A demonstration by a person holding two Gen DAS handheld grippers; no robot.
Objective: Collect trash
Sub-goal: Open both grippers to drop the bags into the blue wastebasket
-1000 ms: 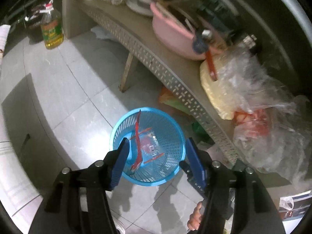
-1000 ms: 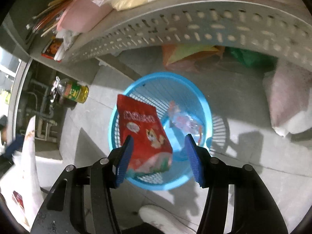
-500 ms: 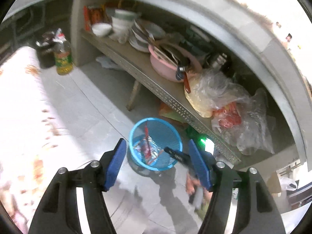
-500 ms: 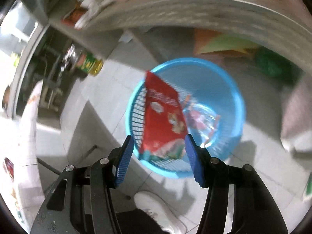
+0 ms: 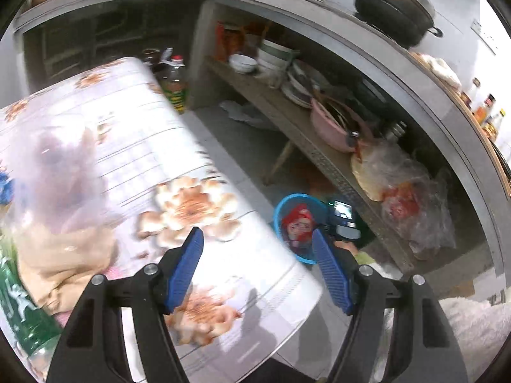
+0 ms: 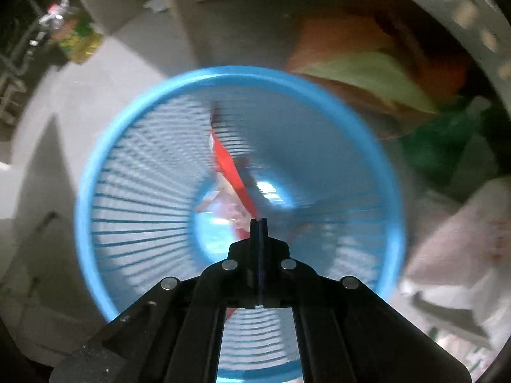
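Down over the blue basket (image 6: 95,172) on the floor, my right hand-held gripper (image 6: 258,223) has its fingers pressed together w/ nothing clearly pinched; red wrapper (image 6: 228,166) lies inside the basket, just beyond the tips. My left hand-held gripper (image 5: 257,271) is spread, jaws opening, nothing btwn them, above the floral-cloth surface (image 5: 134,134). Basket w/ red trash sits far right, near the shelf (image 5: 306,140) of dishes.
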